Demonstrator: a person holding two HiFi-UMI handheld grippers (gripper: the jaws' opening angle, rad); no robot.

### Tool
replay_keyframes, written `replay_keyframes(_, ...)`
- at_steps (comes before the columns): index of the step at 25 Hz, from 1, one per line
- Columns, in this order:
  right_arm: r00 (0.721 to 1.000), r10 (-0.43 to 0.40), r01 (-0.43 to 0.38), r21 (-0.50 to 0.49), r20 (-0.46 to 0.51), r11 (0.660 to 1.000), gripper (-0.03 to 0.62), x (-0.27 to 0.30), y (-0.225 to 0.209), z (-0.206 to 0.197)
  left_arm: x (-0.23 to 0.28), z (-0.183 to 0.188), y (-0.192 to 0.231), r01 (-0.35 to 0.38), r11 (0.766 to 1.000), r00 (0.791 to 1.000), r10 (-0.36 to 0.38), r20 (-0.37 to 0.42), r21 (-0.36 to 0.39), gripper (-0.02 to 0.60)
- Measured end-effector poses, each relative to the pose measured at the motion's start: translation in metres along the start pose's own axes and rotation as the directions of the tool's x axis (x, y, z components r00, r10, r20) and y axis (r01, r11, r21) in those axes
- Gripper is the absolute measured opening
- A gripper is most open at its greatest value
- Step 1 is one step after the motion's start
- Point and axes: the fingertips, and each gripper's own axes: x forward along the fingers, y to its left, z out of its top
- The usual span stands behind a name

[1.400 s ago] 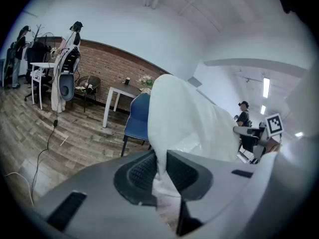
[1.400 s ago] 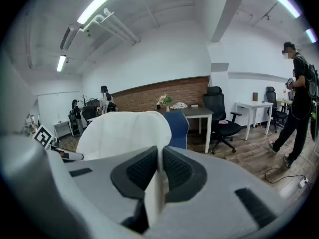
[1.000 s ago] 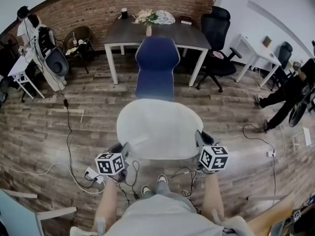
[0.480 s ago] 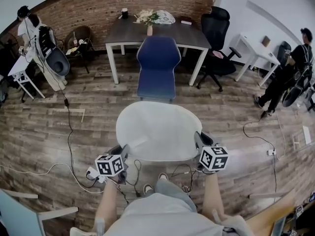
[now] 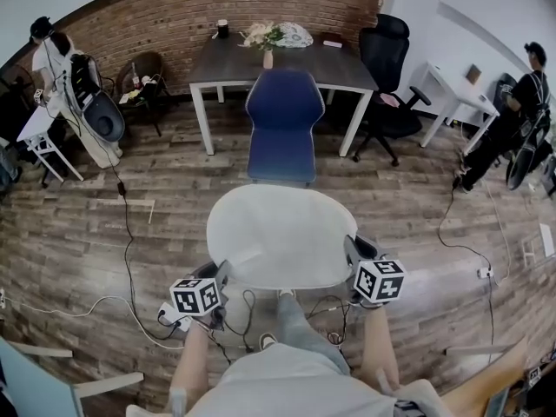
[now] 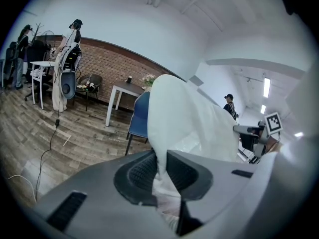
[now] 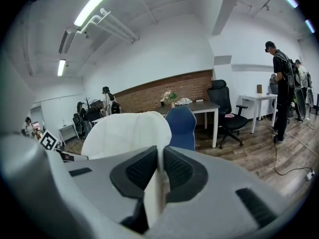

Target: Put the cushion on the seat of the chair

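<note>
Compared with a second ago, the white cushion (image 5: pixel 280 237) sits a little lower in the head view and the blue chair (image 5: pixel 281 124) beyond it looks slightly nearer. The person at the right (image 5: pixel 524 102), who was bent in mid-stride, now stands upright beside the white desk (image 5: pixel 452 89).

The cushion hangs in the air above the wooden floor (image 5: pixel 104 233), roughly flat. It is held by its near edge at both corners, well short of the chair's seat (image 5: pixel 280 162), which is bare. The left gripper (image 5: pixel 217 274) has its jaws drawn narrow on the cushion's left corner, and its own view shows white fabric pinched between the ribbed pads. The right gripper (image 5: pixel 354 250) clamps the right corner the same way, with a thin fold of the cushion caught between its nearly closed jaws.

The chair faces the holder, its back towards a grey table (image 5: pixel 234 63). A black office chair (image 5: pixel 388 85) stands just to the right of that table
</note>
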Motion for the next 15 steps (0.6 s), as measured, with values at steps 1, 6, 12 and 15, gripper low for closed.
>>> replay_keyframes(1,1.000,-0.001,0.001,0.000,0.000,1.000,0.048,0.006,-0.003,0.003,0.005,0.003,0.001,-0.001,1.000,1.000,0.001,0.000,0.000,0.048)
replay_keyframes(6,1.000,0.010,-0.010,-0.008,-0.009,1.000,0.048,0.043,-0.013,0.015,0.031,0.020,0.015,-0.014,1.000,1.000,0.014,-0.004,-0.009,0.048)
replay_keyframes(12,1.000,0.020,-0.020,-0.011,-0.018,1.000,0.048,0.099,-0.039,0.043,0.079,0.060,0.027,-0.032,0.999,0.999,0.032,-0.003,-0.012,0.048)
replay_keyframes(15,0.999,0.023,-0.023,-0.011,-0.022,1.000,0.048,0.129,-0.056,0.061,0.107,0.082,0.031,-0.033,0.999,0.999,0.033,-0.006,-0.015,0.048)
